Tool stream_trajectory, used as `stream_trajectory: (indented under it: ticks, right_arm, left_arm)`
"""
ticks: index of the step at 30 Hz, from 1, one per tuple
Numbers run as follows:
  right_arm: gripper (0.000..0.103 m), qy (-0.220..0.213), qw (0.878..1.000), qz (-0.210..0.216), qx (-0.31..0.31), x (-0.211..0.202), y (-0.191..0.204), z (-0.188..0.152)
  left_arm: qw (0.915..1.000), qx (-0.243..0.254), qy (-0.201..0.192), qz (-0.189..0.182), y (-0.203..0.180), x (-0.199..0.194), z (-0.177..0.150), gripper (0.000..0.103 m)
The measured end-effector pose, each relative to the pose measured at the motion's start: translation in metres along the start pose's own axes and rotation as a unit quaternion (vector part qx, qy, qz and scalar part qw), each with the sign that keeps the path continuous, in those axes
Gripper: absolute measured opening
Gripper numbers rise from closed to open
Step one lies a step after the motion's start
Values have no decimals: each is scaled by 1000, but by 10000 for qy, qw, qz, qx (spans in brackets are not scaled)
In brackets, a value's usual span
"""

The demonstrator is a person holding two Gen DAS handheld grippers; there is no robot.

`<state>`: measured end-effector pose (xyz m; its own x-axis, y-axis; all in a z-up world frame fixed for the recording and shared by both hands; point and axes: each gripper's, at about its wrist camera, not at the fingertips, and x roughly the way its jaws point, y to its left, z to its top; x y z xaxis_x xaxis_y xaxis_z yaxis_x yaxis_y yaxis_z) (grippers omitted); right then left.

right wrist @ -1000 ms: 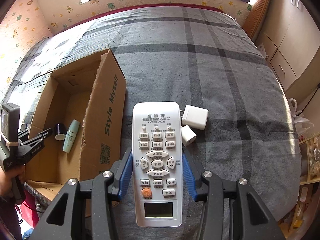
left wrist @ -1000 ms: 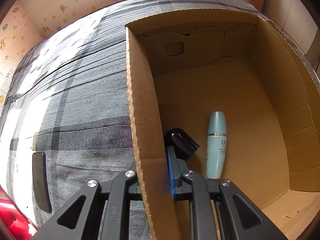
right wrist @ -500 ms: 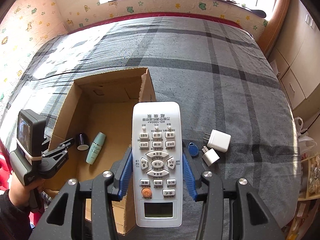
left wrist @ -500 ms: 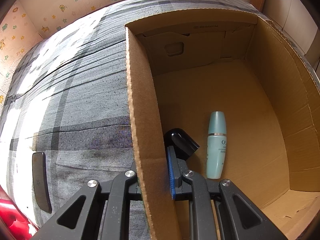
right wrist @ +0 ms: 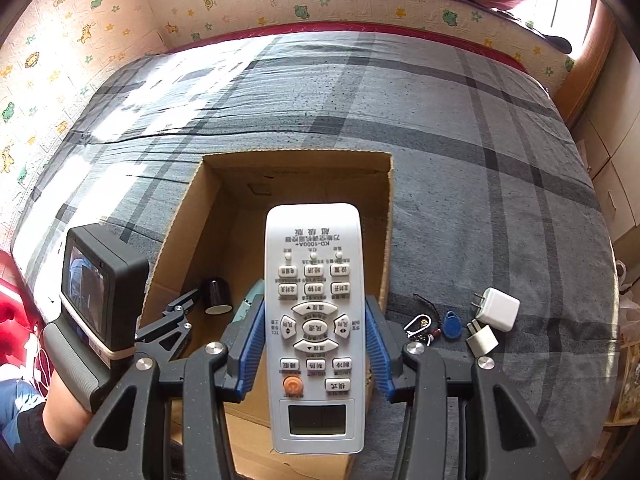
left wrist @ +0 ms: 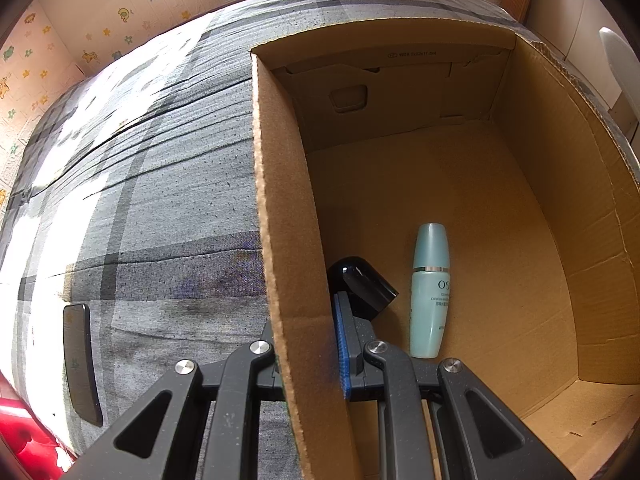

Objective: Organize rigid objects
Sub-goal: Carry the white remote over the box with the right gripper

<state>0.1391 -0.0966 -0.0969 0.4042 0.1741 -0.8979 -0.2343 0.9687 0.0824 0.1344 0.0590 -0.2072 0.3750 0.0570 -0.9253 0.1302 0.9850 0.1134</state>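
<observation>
Remote: pinched in right claw, hanging over box. Left claw clamps box wall. Bottle, black cap inside; chargers, key tag on bed. Step: carrying to box. Next: lower, spread claw.

The cardboard box sits on the bed; inside lie a bottle and, left of it, a cap (by the wall). Right of the box lie two chargers and a key fob.
</observation>
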Motion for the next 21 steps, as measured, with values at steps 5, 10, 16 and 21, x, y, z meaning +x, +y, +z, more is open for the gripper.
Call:
stream_trajectory:
  ticks: [5,10,16,21]
  right_arm:
    - [50,156,9998,22,-77,19,16,4]
    - [50,349,9992,5,-174,41,29,6]
    - [50,605,9979,-17,-238,69,41,4]
    - [50,791,9965,-73,-266,90,48,1]
  left_arm:
    - [10000,-12,7,-17,4,0,0,16]
    - [10000,-31,3,-42,7,1,0,17]
    - [10000,-28,0,-36,7,0,0,17]
    - [10000,-20,-12,-23,5,0,-1,17]
